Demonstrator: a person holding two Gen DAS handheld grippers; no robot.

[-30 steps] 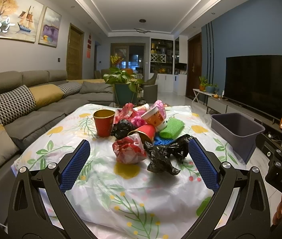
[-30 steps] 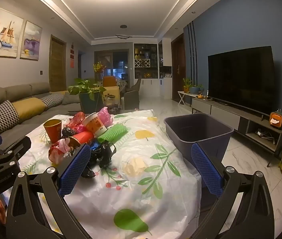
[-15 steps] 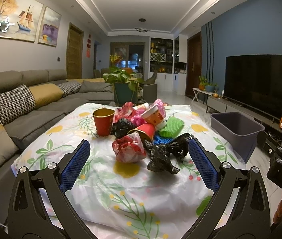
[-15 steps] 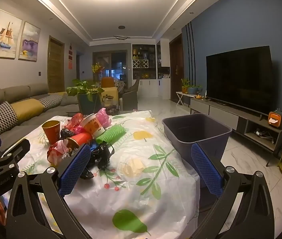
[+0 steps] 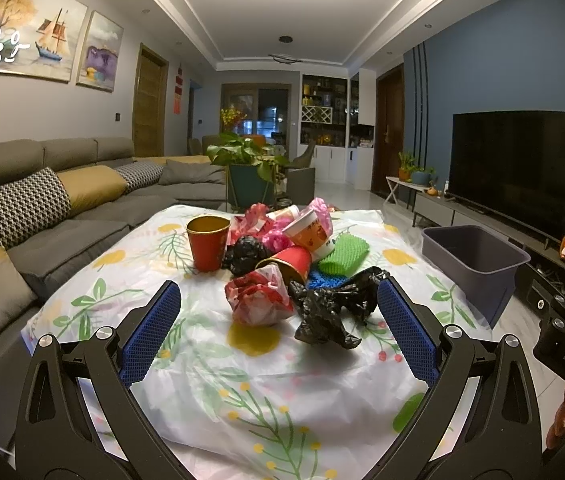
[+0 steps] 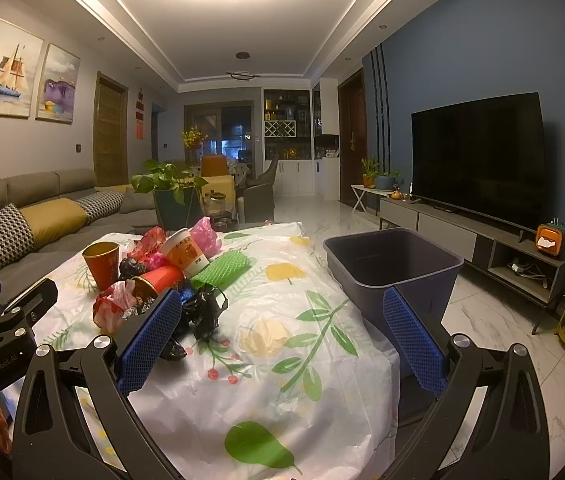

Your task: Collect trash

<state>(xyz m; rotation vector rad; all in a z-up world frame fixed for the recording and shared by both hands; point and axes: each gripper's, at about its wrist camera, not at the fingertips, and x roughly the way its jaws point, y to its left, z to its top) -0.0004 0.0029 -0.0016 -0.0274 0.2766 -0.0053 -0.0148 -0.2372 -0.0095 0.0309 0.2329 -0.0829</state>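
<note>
Readable writing: "DAS" on the right gripper's black body at the edge of the left wrist view; "GenRobot.AI" on the left gripper's body in the right wrist view. The orange paper cup [image 6: 185, 255] carries print too small to read. Left gripper [image 5: 278, 322] jaws spread wide, empty, over the table [image 5: 242, 392]; right gripper [image 6: 282, 330] likewise spread, empty. Trash pile [image 5: 282, 268] sits mid-table: red cup [image 5: 207, 245], black bag [image 5: 332, 308], green mesh [image 5: 344, 256]. Grey bin [image 6: 392, 264] touches the table's right edge. Versus 0.5 s ago: nearly unchanged, right view shifted slightly.
</note>
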